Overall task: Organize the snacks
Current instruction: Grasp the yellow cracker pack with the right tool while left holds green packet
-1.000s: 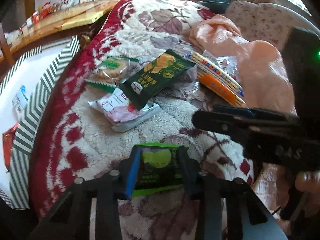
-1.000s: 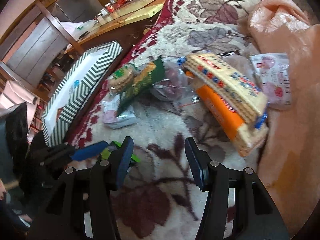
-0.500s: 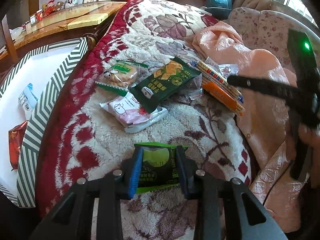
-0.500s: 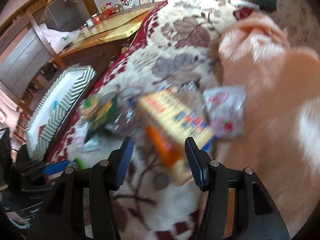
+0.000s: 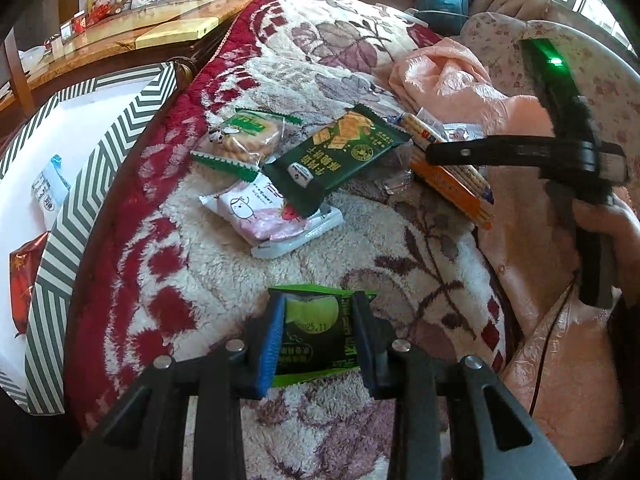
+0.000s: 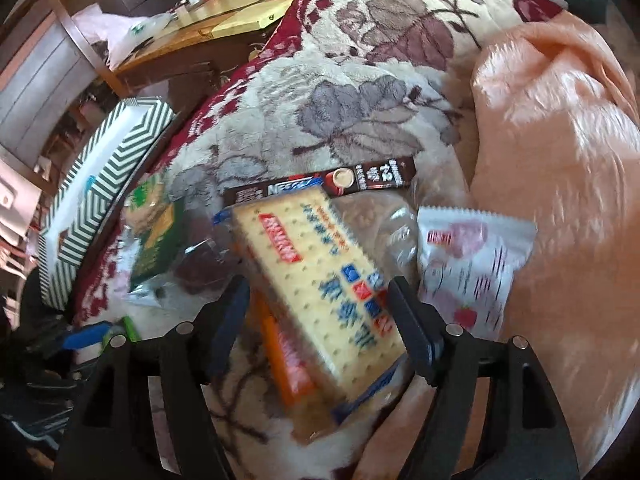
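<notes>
My left gripper (image 5: 318, 340) is shut on a small green and black snack packet (image 5: 316, 328), just above the floral blanket (image 5: 224, 280). My right gripper (image 6: 320, 320) hovers over a long yellow cracker pack (image 6: 316, 264); its jaws are opening and straddle the pack without pressing it. An orange pack (image 6: 286, 364) lies under the yellow one. Further back are a dark green cracker packet (image 5: 340, 156), a round biscuit pack (image 5: 244, 140) and a white and pink packet (image 5: 272, 216). A brown coffee stick (image 6: 340, 184) and another pink and white packet (image 6: 472, 264) lie beside the crackers.
A green-and-white striped box (image 5: 100, 152) stands left of the blanket and holds a blue and white packet (image 5: 48, 188) and a red one (image 5: 24, 280). Peach cloth (image 6: 560, 160) is bunched at the right. A wooden table (image 5: 132, 40) runs behind.
My right gripper has swung away from the left one to above the yellow cracker pack, and its jaws have widened. The left gripper has kept still with the green packet.
</notes>
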